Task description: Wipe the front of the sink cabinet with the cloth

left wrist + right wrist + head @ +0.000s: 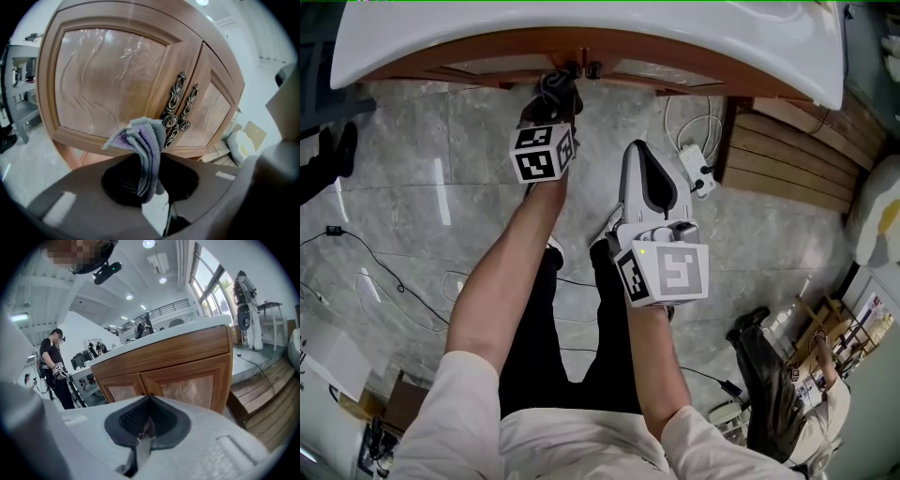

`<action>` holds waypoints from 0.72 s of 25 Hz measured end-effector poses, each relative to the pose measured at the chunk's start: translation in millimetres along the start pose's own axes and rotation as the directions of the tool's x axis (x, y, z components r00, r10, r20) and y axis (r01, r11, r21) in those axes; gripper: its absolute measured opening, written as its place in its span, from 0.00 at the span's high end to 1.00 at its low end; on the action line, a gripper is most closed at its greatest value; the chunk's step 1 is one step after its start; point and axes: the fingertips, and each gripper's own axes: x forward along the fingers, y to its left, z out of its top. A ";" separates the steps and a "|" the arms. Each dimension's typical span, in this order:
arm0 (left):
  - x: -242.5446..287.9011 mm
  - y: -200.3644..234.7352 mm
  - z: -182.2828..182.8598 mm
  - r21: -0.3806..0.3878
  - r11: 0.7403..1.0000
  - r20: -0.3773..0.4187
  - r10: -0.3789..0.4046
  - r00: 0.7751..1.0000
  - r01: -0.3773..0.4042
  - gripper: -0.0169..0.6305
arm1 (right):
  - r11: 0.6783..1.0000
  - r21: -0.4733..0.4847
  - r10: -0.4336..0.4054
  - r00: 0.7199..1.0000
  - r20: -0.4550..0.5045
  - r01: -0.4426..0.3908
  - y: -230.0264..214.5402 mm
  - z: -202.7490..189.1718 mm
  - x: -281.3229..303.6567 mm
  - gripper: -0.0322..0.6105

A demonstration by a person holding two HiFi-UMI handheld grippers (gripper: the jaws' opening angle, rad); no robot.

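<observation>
Left claw (154,158) tight on the purple-grey cloth (139,140) just before the cabinet doors (108,79) — right claw (149,398) closed and empty

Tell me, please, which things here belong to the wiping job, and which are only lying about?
For the job:
cloth, clamped in the left tongs
sink cabinet front

Lying about:
power strip on the floor
wooden platform
right tongs, shut and empty

A white power strip (697,168) lies on the grey floor (412,187) beside wooden steps (797,150).
</observation>
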 end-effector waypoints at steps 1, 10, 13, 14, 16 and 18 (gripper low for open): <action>-3.9 2.1 -2.5 -0.014 1.000 -0.007 0.009 1.000 -0.009 0.86 | 1.000 -0.001 -0.002 1.000 -0.003 0.002 0.1 1.0 -1.8 0.95; -61.7 -4.2 2.5 0.001 1.000 -0.012 0.004 1.000 -0.004 0.86 | 1.000 -0.021 0.009 1.000 0.003 -0.009 15.2 25.2 -26.4 0.95; -88.5 -14.6 16.7 0.026 1.000 -0.003 -0.004 1.000 0.004 0.86 | 1.000 -0.005 0.013 1.000 0.022 -0.013 26.0 39.2 -37.7 0.95; -96.5 -18.0 24.4 0.028 1.000 0.006 -0.005 1.000 0.004 0.86 | 1.000 -0.001 0.015 0.999 0.028 -0.015 30.3 43.8 -41.0 0.95; -111.5 -26.1 41.7 0.041 0.999 0.028 -0.009 1.000 0.008 0.86 | 1.000 -0.002 0.020 0.999 0.032 -0.020 39.2 50.9 -48.2 0.95; -127.9 -35.9 58.8 0.057 0.998 0.050 -0.019 0.999 0.016 0.86 | 1.000 -0.011 0.025 0.999 0.024 -0.024 48.6 55.4 -56.6 0.95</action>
